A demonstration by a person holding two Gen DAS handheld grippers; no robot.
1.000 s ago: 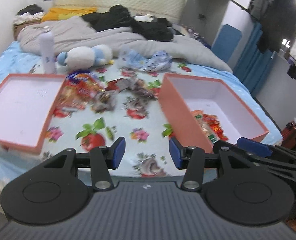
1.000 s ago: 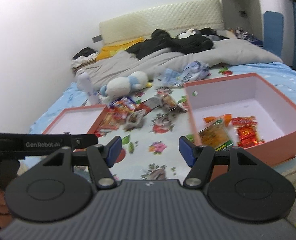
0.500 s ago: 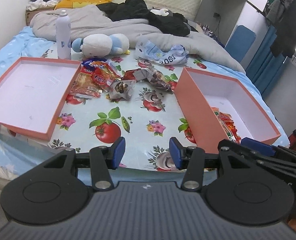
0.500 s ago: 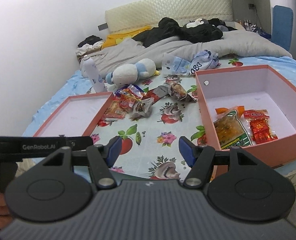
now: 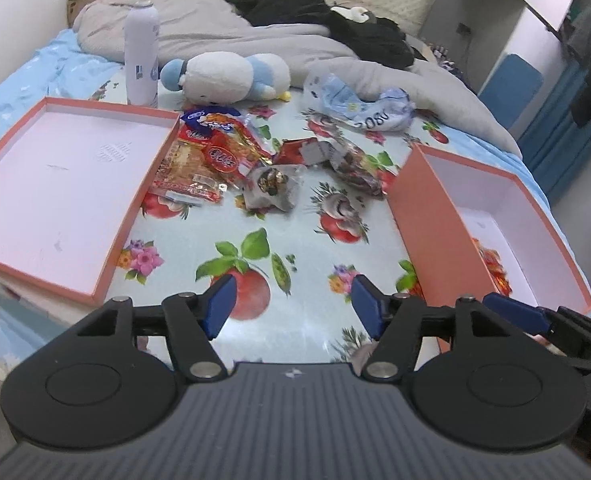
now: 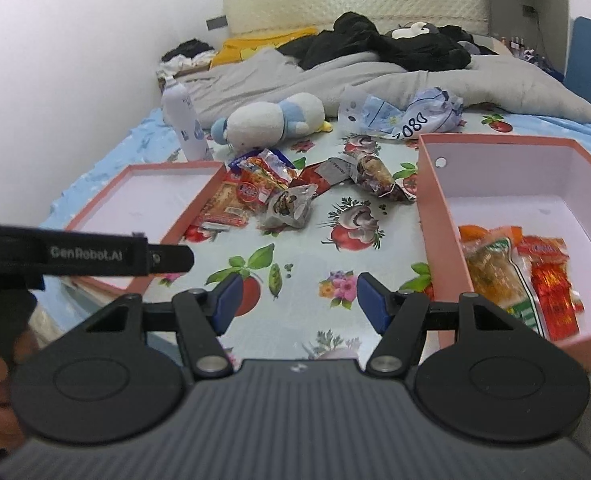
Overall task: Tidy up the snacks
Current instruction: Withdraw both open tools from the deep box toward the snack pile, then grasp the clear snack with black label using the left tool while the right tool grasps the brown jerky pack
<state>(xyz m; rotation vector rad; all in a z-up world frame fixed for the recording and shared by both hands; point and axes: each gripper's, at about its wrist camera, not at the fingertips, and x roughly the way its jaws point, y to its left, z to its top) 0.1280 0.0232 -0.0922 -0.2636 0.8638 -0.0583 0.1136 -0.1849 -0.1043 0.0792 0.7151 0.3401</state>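
Note:
A pile of snack packets [image 5: 231, 156] lies on the fruit-print cloth between two orange boxes; it also shows in the right wrist view [image 6: 279, 192]. The shallow left box [image 5: 55, 184] is empty. The deeper right box [image 6: 535, 216] holds an orange-green packet [image 6: 495, 272] and a red packet [image 6: 551, 280]. My left gripper [image 5: 291, 304] is open and empty, low over the cloth's near edge. My right gripper [image 6: 295, 300] is open and empty, beside the right box's near corner.
A white spray bottle [image 5: 141, 52], a blue-white plush toy [image 5: 231, 76] and a crumpled plastic bag [image 5: 359, 104] sit behind the snacks. Grey bedding and dark clothes [image 5: 327, 16] fill the back. The left gripper's body [image 6: 79, 256] shows at the right view's left edge.
Both grippers have moved forward toward the snack pile, and both jaws have opened wider. The snacks and boxes have not moved.

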